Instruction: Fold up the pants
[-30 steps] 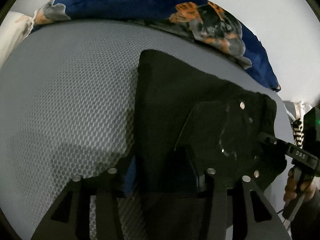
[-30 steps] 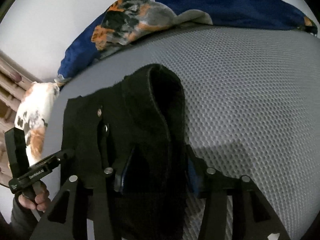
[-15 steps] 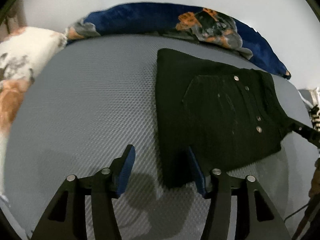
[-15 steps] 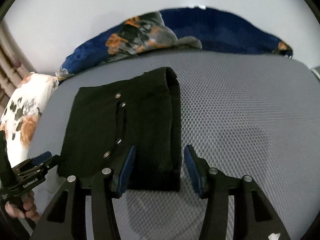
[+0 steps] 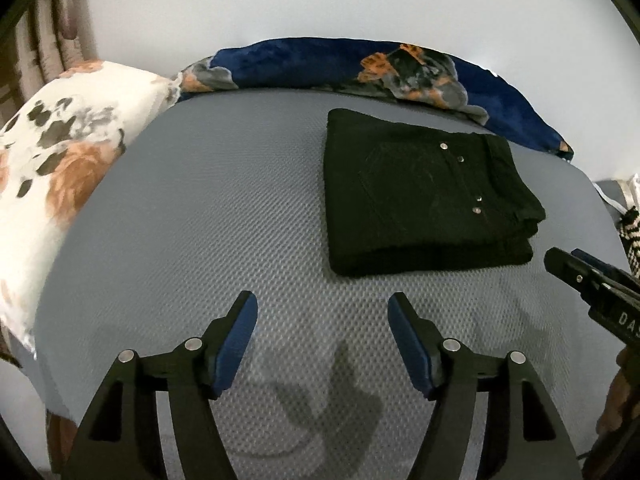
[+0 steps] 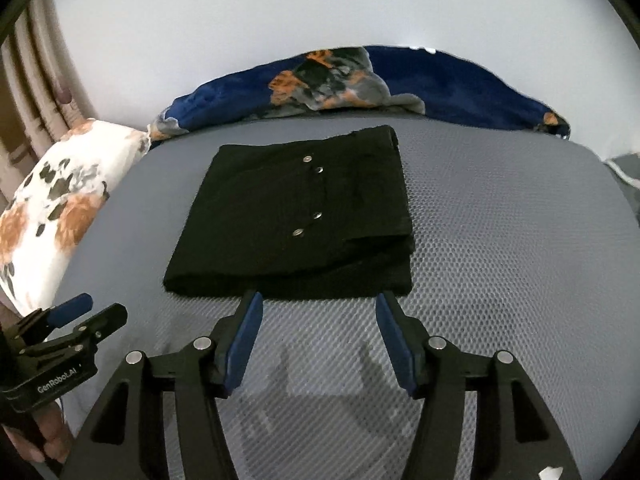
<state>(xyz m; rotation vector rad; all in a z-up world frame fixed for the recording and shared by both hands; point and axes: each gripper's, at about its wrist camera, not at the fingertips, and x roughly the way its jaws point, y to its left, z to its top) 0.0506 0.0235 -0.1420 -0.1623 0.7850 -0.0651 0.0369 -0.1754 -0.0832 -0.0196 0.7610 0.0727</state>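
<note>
The black pants (image 5: 424, 196) lie folded into a flat rectangular stack on the grey mesh bed surface (image 5: 208, 216), metal rivets showing on top. They also show in the right wrist view (image 6: 296, 216). My left gripper (image 5: 322, 320) is open and empty, pulled back in front of the stack and to its left. My right gripper (image 6: 319, 314) is open and empty, its fingertips just short of the stack's near edge. Each gripper shows at the side of the other's view: the right one (image 5: 588, 280), the left one (image 6: 76, 324).
A blue, orange and grey blanket (image 5: 400, 68) lies bunched along the far edge of the bed against a white wall. A white floral pillow (image 5: 56, 152) lies at the left. Curtains (image 6: 36, 80) hang at the far left.
Both grippers have let go of the pants and drawn back and up. The pants now lie folded on the bed, farther from both cameras.
</note>
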